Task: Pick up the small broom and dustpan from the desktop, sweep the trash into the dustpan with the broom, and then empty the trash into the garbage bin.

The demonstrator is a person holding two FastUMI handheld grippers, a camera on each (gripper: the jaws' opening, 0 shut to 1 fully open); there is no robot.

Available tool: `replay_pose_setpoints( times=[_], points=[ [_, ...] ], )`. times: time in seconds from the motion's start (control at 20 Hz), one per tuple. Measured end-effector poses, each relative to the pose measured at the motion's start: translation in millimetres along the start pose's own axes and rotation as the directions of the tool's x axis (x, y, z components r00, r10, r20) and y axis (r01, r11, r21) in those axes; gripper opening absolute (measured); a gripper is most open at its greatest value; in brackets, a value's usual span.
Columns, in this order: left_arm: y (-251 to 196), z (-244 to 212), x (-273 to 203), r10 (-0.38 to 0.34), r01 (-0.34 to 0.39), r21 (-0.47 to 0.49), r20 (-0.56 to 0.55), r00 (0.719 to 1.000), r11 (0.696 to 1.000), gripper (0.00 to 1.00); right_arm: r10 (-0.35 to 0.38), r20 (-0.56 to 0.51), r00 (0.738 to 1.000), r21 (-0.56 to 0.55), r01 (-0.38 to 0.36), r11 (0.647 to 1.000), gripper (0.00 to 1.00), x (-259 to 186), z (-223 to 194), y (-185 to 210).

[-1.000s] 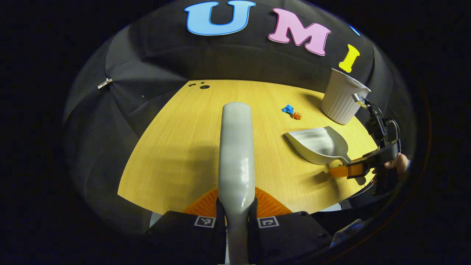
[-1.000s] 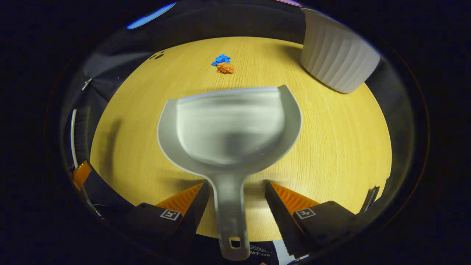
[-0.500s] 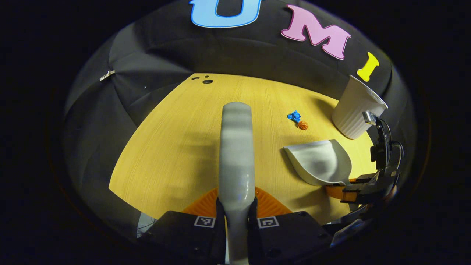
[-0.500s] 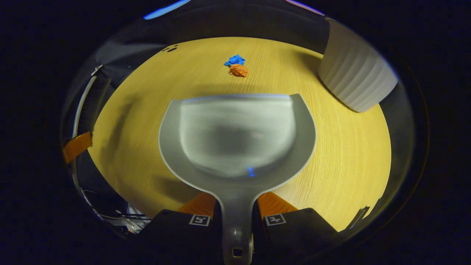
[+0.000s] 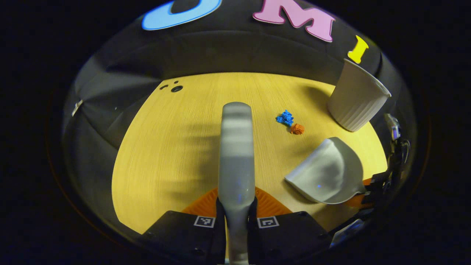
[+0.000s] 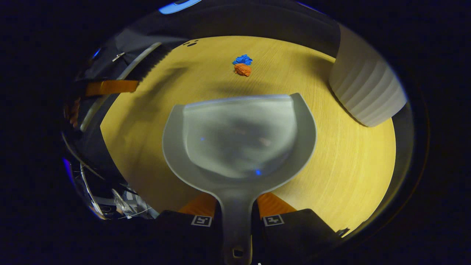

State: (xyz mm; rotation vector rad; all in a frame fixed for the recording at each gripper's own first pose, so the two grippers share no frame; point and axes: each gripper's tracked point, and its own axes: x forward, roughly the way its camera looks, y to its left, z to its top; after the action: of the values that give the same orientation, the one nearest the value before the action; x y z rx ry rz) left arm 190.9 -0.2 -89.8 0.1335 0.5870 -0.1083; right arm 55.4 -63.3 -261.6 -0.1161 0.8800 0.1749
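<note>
A: Nearest the lens in the left gripper view, the left gripper [image 5: 236, 211] was pinched tight on the small grey plastic broom [image 5: 236, 154], whose handle ran straight out ahead between the fingers, above the pale yellow wood-grain desktop [image 5: 165, 147].

B: And the right gripper [image 6: 235, 221] was just as committed in its own view — both fingers were clamped on the neck of the grey plastic dustpan [image 6: 239, 136], which looked to be held a little above the wood, a shadow lying beyond its front lip.

A: Farther out sat the trash: a crumpled orange scrap [image 6: 242, 69] touching a crumpled blue scrap [image 6: 242, 59], near the middle of the desktop and well apart from the pan's lip.

B: Beyond on the right stood the white ribbed plastic garbage bin [image 6: 366, 94], upright, near the table's edge.

A: So both tools were in hand and the sweeping was not yet begun. What could have spoiled it?

B: Plenty, I thought. Those scraps looked light — a brisk stroke might have flicked them past the pan or off the far side. If the lip did not sit flush on the wood, they could have slid underneath.

A: And the bin?

B: It looked light too. A knock from the pan's wide rim on the way in might have tipped it, and tilting early would have spilled the catch on the desk.
</note>
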Motion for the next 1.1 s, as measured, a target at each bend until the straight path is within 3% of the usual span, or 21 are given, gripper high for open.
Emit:
replay_pose_setpoints(
  times=[0.15,0.2,0.35,0.45,0.65,0.85,1.0,1.1],
  points=[
    [-1.3,32.8,34.9,-0.005,0.006,0.131,-0.007,1.000,0.991,0.27,0.011,-0.009,1.000,-0.001,-0.011,1.000,0.31,-10.8,-8.4,-19.5],
    [-2.8,44.0,48.0,-0.003,0.004,0.180,-0.005,1.000,0.984,0.28,0.012,-0.009,1.000,-0.007,-0.013,1.000,0.39,-15.2,-10.2,-25.1],
    [-21.7,68.3,82.1,-0.023,0.036,0.305,-0.048,0.999,0.952,0.26,0.007,0.004,1.000,-0.060,-0.007,0.998,0.35,-25.2,-11.6,-44.4],
    [-31.1,84.0,106.4,-0.023,0.052,0.407,-0.076,0.997,0.912,0.29,-0.001,0.007,1.000,-0.095,0.002,0.996,0.35,-30.2,-12.8,-58.3],
    [-45.2,97.7,137.5,0.007,0.087,0.598,-0.153,0.988,0.797,0.29,0.005,-0.019,1.000,-0.078,-0.006,0.997,0.39,-31.1,-19.0,-73.5],
    [-83.6,89.8,139.1,-0.065,0.193,0.659,-0.213,0.975,0.727,0.27,-0.015,-0.024,1.000,-0.082,0.013,0.997,0.35,-27.2,-21.9,-82.3],
    [-123.2,64.9,122.6,-0.150,0.315,0.662,-0.295,0.944,0.680,0.29,-0.006,-0.023,1.000,-0.090,0.004,0.996,0.39,-26.4,-22.4,-79.6],
    [-146.8,43.6,110.1,-0.193,0.392,0.636,-0.361,0.912,0.665,0.29,-0.001,-0.025,1.000,-0.107,-0.002,0.994,0.35,-25.1,-22.1,-80.8]
  ],
)
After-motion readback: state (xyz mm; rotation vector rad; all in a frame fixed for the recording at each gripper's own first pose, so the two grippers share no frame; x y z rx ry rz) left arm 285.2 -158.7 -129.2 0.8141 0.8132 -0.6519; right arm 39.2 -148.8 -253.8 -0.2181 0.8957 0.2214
